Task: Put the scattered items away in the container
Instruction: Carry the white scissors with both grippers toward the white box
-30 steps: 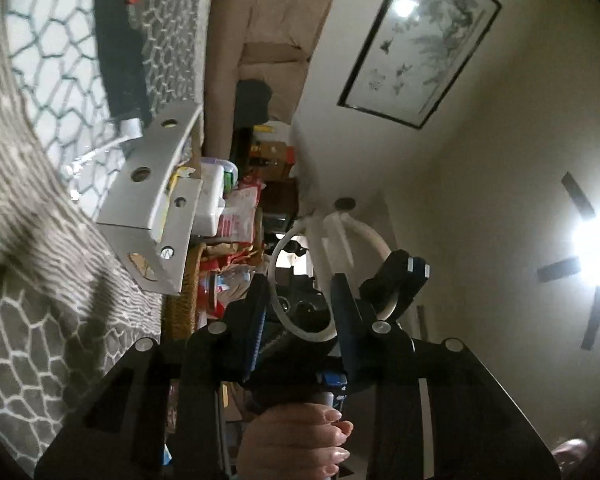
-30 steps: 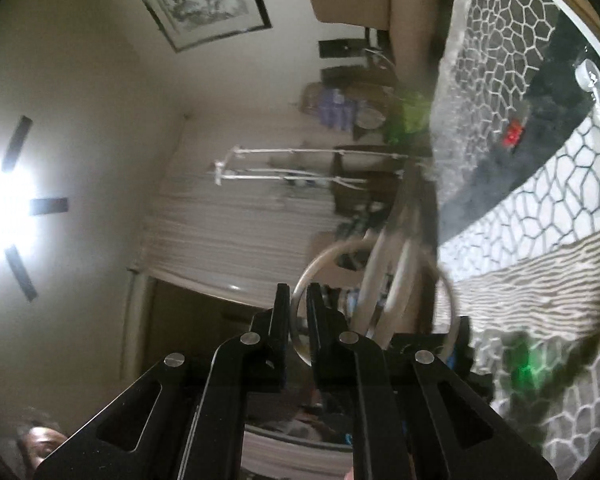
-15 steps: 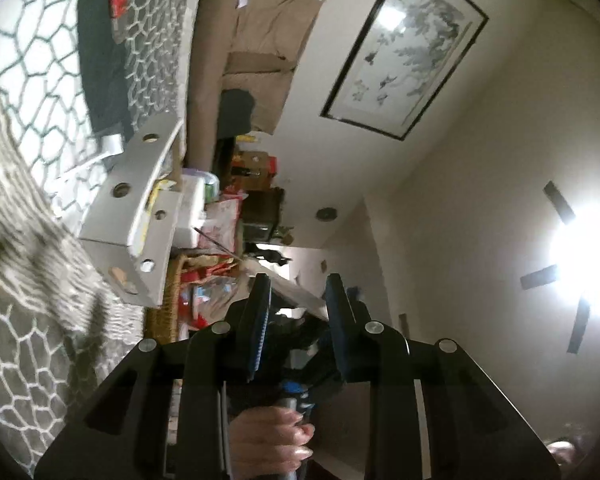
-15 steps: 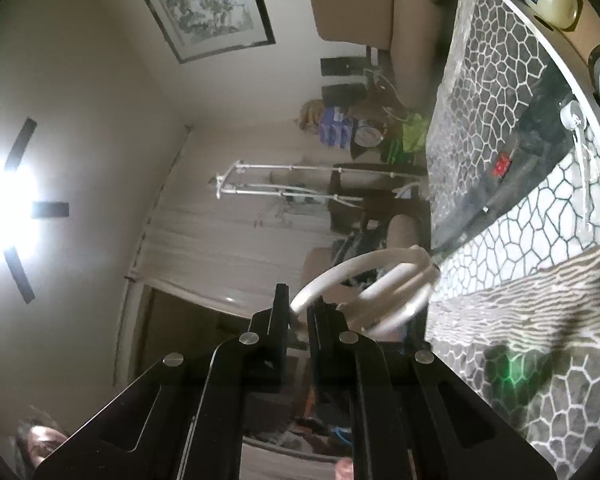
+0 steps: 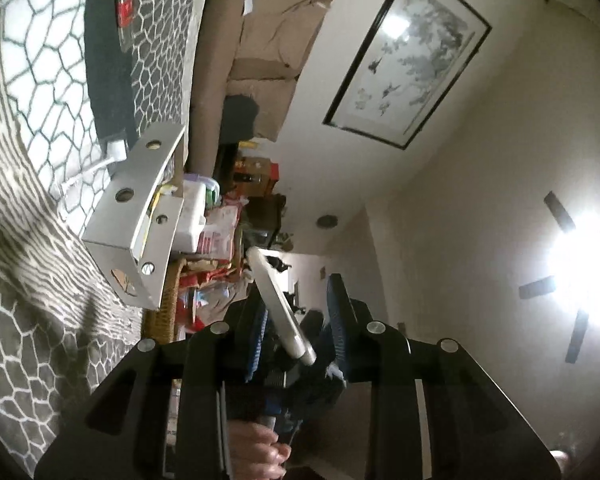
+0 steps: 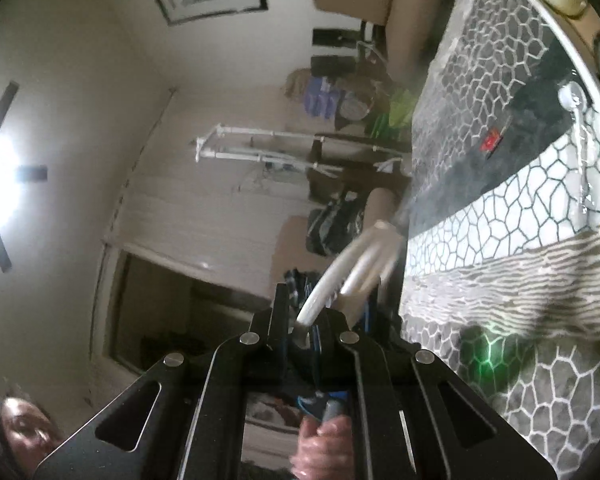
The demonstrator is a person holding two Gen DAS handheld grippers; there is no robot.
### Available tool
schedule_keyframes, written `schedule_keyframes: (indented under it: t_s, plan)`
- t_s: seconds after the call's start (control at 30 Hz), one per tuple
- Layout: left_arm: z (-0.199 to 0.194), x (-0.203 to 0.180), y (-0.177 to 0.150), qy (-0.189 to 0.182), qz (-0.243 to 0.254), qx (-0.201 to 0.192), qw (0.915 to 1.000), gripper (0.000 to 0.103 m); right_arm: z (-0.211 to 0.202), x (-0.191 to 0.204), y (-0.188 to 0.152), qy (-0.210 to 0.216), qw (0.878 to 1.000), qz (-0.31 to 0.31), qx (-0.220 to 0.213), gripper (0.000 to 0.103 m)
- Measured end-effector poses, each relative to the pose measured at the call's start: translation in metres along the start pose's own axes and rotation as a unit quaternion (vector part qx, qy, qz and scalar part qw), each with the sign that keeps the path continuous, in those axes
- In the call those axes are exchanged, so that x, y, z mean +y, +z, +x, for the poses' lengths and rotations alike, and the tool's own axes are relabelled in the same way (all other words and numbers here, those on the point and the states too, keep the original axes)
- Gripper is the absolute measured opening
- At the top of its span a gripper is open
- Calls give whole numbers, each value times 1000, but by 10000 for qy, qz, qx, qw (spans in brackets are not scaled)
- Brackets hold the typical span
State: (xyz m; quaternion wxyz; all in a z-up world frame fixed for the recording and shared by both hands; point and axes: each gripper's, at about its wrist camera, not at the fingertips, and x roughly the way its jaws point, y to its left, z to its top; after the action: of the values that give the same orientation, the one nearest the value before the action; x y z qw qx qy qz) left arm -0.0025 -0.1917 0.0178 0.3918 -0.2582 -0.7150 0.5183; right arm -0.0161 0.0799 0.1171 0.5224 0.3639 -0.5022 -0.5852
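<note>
Right gripper clenched on a white ring — blurred in its own view. Left view shows the ring edge-on, slanting between the left gripper fingers; contact not discernible, so grip state unclear. Only the left view shows the grey metal bracket on the patterned rug.

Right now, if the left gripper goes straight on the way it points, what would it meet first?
Probably the white loop lying between its fingers, held by the right gripper. Beyond the left gripper, depth is unclear.
</note>
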Motion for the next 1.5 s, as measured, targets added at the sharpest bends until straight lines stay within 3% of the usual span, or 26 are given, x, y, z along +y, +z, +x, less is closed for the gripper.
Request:
schedule_keyframes:
  t_s: [0.23,0.43,0.6,0.8,1.07,1.23,1.5]
  plan:
    - [1,-11,-1,184,188,-63,9996,11,7,4,-8,22,9998,-185,94,5]
    - [11,-11,-1,346,188,-53,9992,7,-10,-6,-2,233,9989,244,-324,6]
    - [49,-4,-1,343,27,134,9993,7,-44,2,18,147,9958,245,-872,8]
    - [112,13,-10,563,4,636,9964,8,-103,8,52,-174,9895,128,-1432,9]
    - [187,42,1,1324,192,1101,9849,12,-153,-10,98,-747,9842,118,-1602,12]
    - [201,55,14,1476,160,1087,9829,13,-160,-38,120,-604,9848,413,-1575,12]
    - [203,81,10,1827,-1,1146,9765,12,-176,-77,115,-437,9795,1091,-1633,11]
